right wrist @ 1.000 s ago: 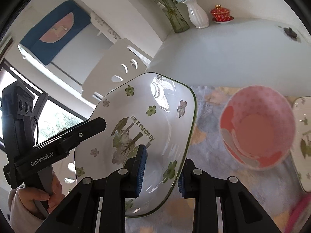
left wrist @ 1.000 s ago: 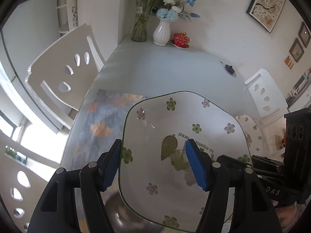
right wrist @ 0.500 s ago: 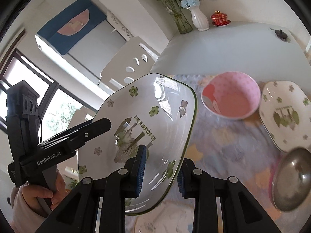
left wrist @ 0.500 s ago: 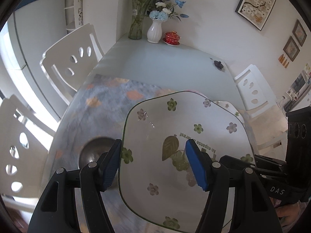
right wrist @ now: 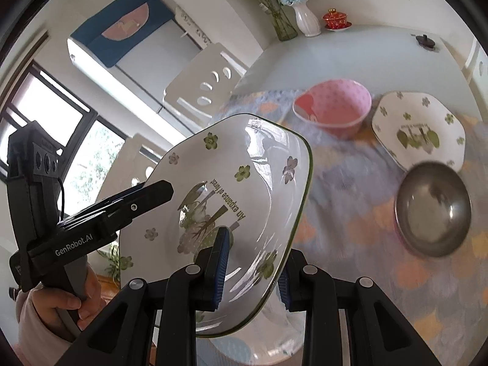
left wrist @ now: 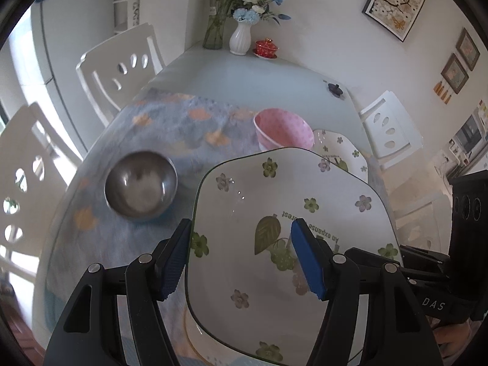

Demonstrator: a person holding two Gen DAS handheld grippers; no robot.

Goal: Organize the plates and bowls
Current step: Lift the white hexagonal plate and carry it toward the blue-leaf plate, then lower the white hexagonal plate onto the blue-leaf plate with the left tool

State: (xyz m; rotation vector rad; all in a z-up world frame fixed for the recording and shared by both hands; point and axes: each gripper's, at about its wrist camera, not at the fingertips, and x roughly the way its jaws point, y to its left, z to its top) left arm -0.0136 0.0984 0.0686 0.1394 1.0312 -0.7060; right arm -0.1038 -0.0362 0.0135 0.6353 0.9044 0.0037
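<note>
A large white flowered plate hangs tilted above the table, carried between both grippers. My left gripper straddles its left rim, one blue pad outside the edge and the other on the inner face. My right gripper is shut on the plate's near rim. In the right wrist view the left gripper reaches onto the plate from the left, held by a hand. On the cloth lie a pink bowl, a steel bowl and a smaller flowered plate.
A blue cloth with orange leaves covers the near table. Another pale plate lies under the carried one. Vases, a red lidded cup and a small black lid stand at the far end. White chairs flank the table.
Both grippers have drawn back along the table with the plate held between them. The steel bowl, the pink bowl and the smaller plate have come into the left wrist view.
</note>
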